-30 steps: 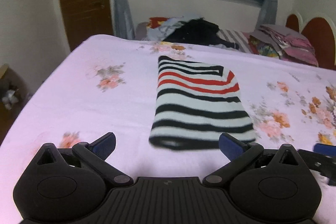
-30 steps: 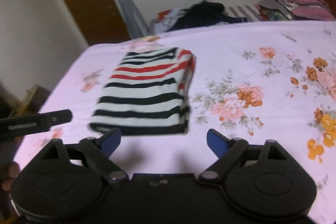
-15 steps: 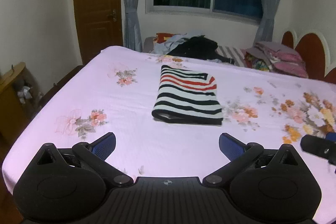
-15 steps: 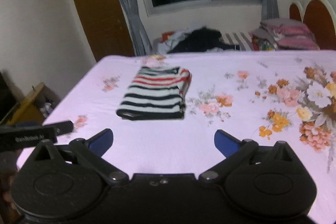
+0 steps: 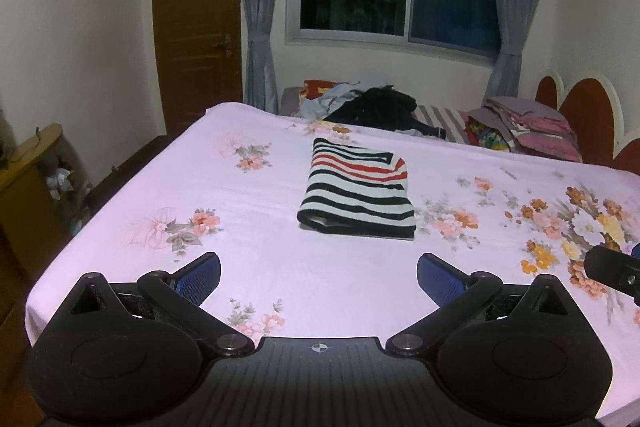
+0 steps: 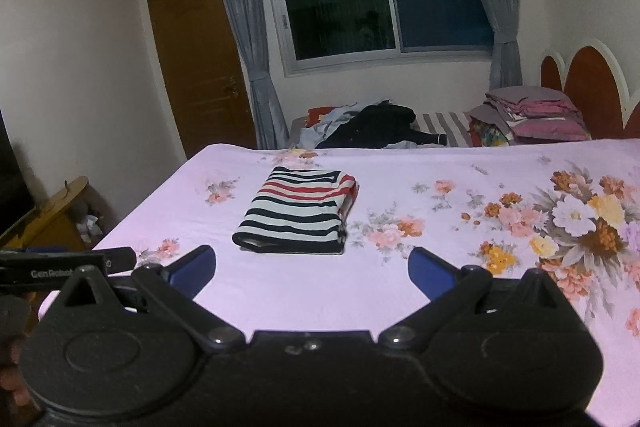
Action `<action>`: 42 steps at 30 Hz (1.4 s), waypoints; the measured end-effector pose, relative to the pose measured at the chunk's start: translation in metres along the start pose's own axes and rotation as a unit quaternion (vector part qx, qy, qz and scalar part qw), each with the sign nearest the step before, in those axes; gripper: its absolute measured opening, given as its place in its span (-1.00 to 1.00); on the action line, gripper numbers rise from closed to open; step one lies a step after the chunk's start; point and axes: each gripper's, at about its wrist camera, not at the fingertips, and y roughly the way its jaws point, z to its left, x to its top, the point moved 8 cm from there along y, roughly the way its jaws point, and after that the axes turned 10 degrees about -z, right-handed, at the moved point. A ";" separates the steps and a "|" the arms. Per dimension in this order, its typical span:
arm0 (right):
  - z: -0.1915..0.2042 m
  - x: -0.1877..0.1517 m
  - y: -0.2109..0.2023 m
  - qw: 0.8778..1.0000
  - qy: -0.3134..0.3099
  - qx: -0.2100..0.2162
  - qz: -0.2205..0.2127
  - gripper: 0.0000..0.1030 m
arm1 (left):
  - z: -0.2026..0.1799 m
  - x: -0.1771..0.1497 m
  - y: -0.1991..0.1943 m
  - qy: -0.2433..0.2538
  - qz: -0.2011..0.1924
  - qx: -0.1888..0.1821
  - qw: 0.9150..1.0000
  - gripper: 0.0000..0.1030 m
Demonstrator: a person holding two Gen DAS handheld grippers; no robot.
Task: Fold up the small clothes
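The left gripper (image 5: pixel 318 273) hung above the bed (image 5: pixel 280 267) with its jaws spread wide and nothing between them; the right gripper (image 6: pixel 312 269) was likewise released and bare. Well ahead of both, the folded striped shirt (image 5: pixel 357 201) lay flat on the pink floral bedsheet (image 6: pixel 400 287). Beyond the bed, a heap of loose clothes (image 5: pixel 372 105) and stacked folded bedding (image 5: pixel 528 131) rested near the headboard (image 5: pixel 588 123).

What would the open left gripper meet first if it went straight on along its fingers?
Probably the floral pink bedsheet, just short of the folded black, white and red striped garment; the left gripper tilts downward, but depth is unclear.
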 end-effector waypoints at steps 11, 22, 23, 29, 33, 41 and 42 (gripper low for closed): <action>0.001 -0.001 -0.002 1.000 0.003 -0.001 -0.003 1.00 | 0.002 0.007 -0.007 0.006 -0.011 0.010 1.000 1.00; 0.000 0.001 0.004 1.000 0.006 0.001 -0.001 1.00 | 0.002 0.009 -0.005 0.010 -0.007 0.013 1.000 1.00; 0.000 0.001 0.004 1.000 0.005 0.000 -0.002 1.00 | 0.002 0.009 -0.004 0.010 -0.007 0.013 1.000 1.00; 0.000 0.001 0.007 1.000 0.003 0.003 0.001 1.00 | 0.000 0.009 -0.003 0.008 -0.006 0.013 1.000 1.00; 0.001 0.001 0.008 1.000 0.004 0.005 0.002 1.00 | 0.000 0.007 -0.002 0.010 -0.003 0.013 1.000 1.00; 0.006 -0.003 0.010 1.000 0.004 0.010 0.006 1.00 | 0.002 0.003 -0.002 0.011 0.004 0.013 1.000 1.00; 0.006 -0.004 0.010 1.000 0.004 0.011 0.007 1.00 | 0.003 0.002 -0.002 0.010 0.006 0.013 1.000 1.00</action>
